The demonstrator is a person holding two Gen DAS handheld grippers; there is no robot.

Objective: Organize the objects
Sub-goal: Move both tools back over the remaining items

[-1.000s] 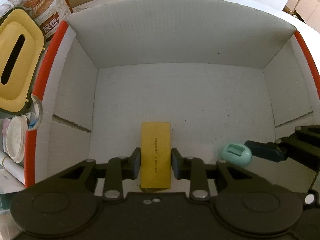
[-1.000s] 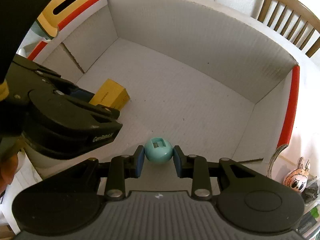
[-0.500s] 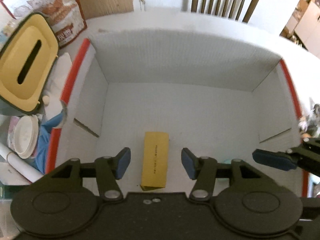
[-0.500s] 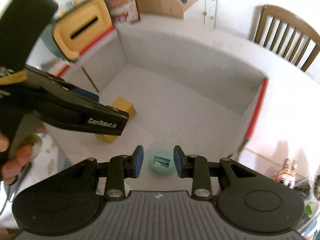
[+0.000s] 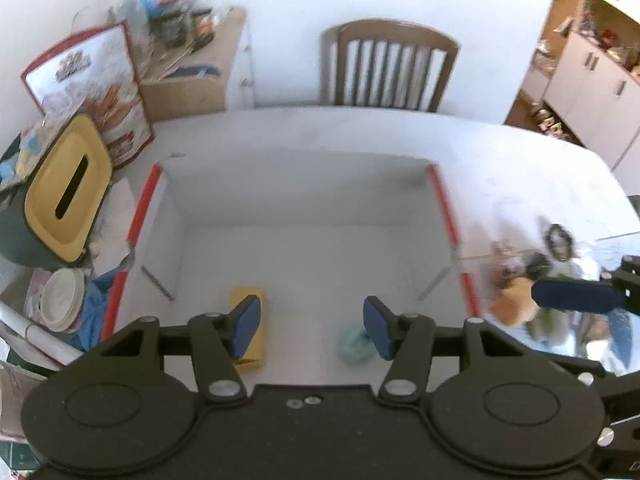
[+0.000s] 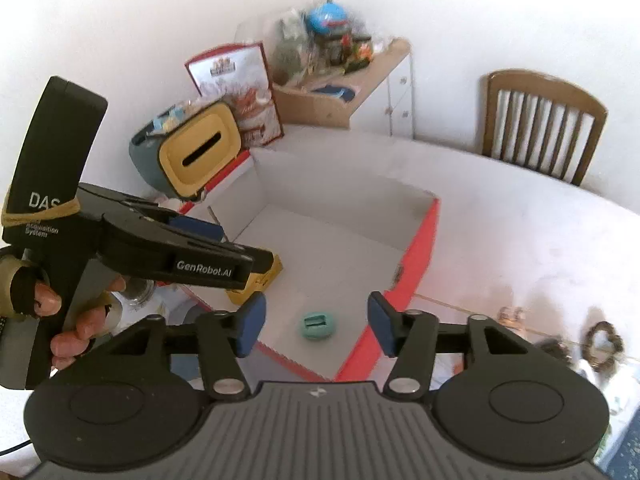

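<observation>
A white cardboard box with red rims [image 5: 444,200] [image 6: 424,248] stands on the white table. On its floor lie a yellow rectangular block [image 5: 256,344] [image 6: 272,270] at the left and a small teal egg-shaped object [image 5: 354,342] [image 6: 318,326] to its right. My left gripper [image 5: 312,326] hangs high above the box, open and empty. My right gripper [image 6: 316,326] is also raised above the box, open and empty. A person's hand [image 6: 76,320] holds the left gripper's handle in the right wrist view.
A yellow-lidded tissue holder [image 5: 66,190] [image 6: 200,150] and a red-framed carton [image 5: 96,88] stand left of the box. Plates [image 5: 60,298] lie at the near left. Small figures and trinkets [image 5: 520,272] [image 6: 600,344] crowd the table on the right. A wooden chair [image 5: 390,68] stands behind the table.
Both grippers let go of their objects, opened wide and rose well above the box. The yellow block and the teal egg now lie on the box floor.
</observation>
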